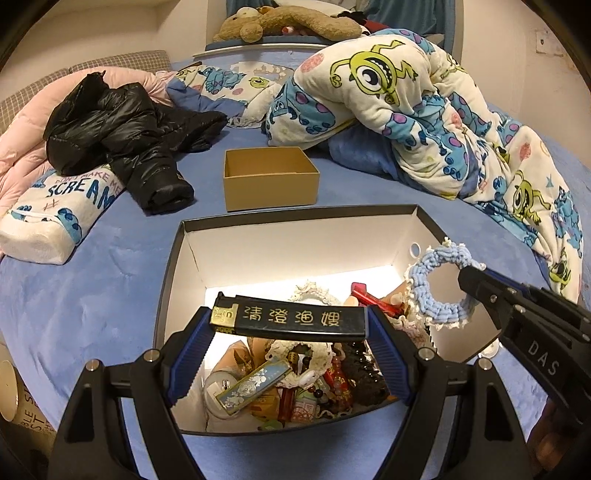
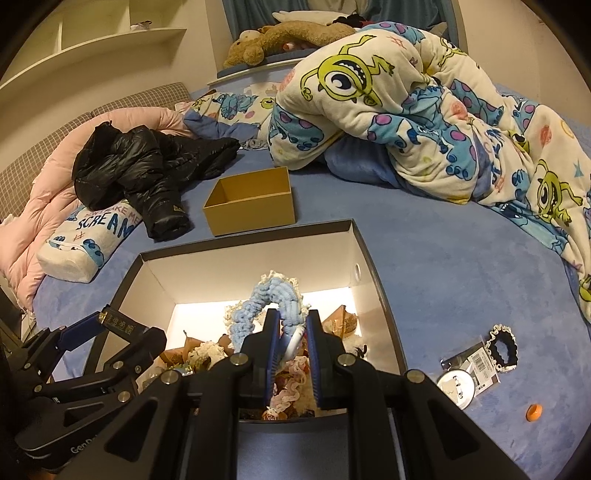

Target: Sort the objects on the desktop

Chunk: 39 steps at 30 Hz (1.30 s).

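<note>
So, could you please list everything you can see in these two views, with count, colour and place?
long case: one, black with gold lettering, clamped across the left gripper.
scrunchie: one, light blue with cream trim, pinched in the right gripper.
large box: one, black outside, white inside, nearest on the bed, full of mixed trinkets.
small box: one, tan cardboard, just behind the large box.
jacket: one, black, left on the bed.
blanket: one, white with cartoon monsters, right.
pillow: one, white with blue lettering, left.
plush toy: one, brown, on the far ledge.
black scrunchie: one, right of the large box.
left gripper: black, blue pads.
right gripper: black, blue pads.
</note>
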Tool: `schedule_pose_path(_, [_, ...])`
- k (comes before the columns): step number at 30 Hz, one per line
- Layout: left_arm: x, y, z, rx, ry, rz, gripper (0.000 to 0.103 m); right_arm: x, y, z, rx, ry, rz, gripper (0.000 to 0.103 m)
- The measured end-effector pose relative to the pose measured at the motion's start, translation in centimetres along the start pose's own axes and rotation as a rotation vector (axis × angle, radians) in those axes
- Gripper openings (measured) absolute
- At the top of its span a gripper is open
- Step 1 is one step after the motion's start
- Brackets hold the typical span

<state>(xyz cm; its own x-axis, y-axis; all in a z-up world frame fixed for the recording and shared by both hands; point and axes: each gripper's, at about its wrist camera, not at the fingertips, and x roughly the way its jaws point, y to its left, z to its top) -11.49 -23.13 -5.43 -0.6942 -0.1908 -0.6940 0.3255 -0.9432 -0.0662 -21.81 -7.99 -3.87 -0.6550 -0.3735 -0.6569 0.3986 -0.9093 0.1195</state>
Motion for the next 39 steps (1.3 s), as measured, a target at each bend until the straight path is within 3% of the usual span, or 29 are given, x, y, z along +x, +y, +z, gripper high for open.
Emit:
schedule_pose_path(4, [0.0, 0.5, 0.2, -0.04, -0.001, -0.021, 0.086, 0.2, 0.2, 0.0, 0.006, -0.002, 0.02, 0.019])
schedule_pose_path(5, [0.0, 0.5, 0.2, -0.035, -0.002, -0.004, 0.091, 0.2, 0.1, 0.0, 0.015, -0.005, 0.033, 0.025])
schedule_pose_path(6, [0.0, 0.4, 0.3, -0.025, -0.011, 0.04, 0.094, 0.2, -0.1, 0.0, 0.032, -0.008, 0.054, 0.049])
schedule_pose_path(7, [-0.2, 0.2, 0.3, -0.002, -0.026, 0.08, 0.096, 0.2, -0.2, 0.1, 0.041, -0.011, 0.053, 0.058])
schedule_pose_path(9, [-0.4, -0.4, 0.4, 0.054, -0.054, 0.125, 0.099, 0.1, -0.3, 0.1, 0.043, -0.019, 0.025, 0.064])
schedule_pose_path(11, [-0.5, -0.6, 0.5, 0.067, -0.062, 0.117, 0.103, -0.1, -0.2, 0.3, 0.039, -0.022, 0.043, 0.081])
schedule_pose_path(15, [-0.8, -0.4, 0.8, 0.023, -0.057, 0.079, 0.103, -1.0, 0.6, 0.8, 0.0, -0.053, 0.023, 0.082])
schedule_pose_path(26, [-1.6, -0.8, 1.3, 0.046, -0.037, 0.078, 0.103, -2.5, 0.4, 1.6, 0.001, -0.077, 0.023, 0.082])
schedule_pose_path(39, [-2.1, -0.8, 1.3, 0.02, -0.029, 0.068, 0.103, -2.8, 0.4, 1.5, -0.018, -0.052, 0.02, 0.083])
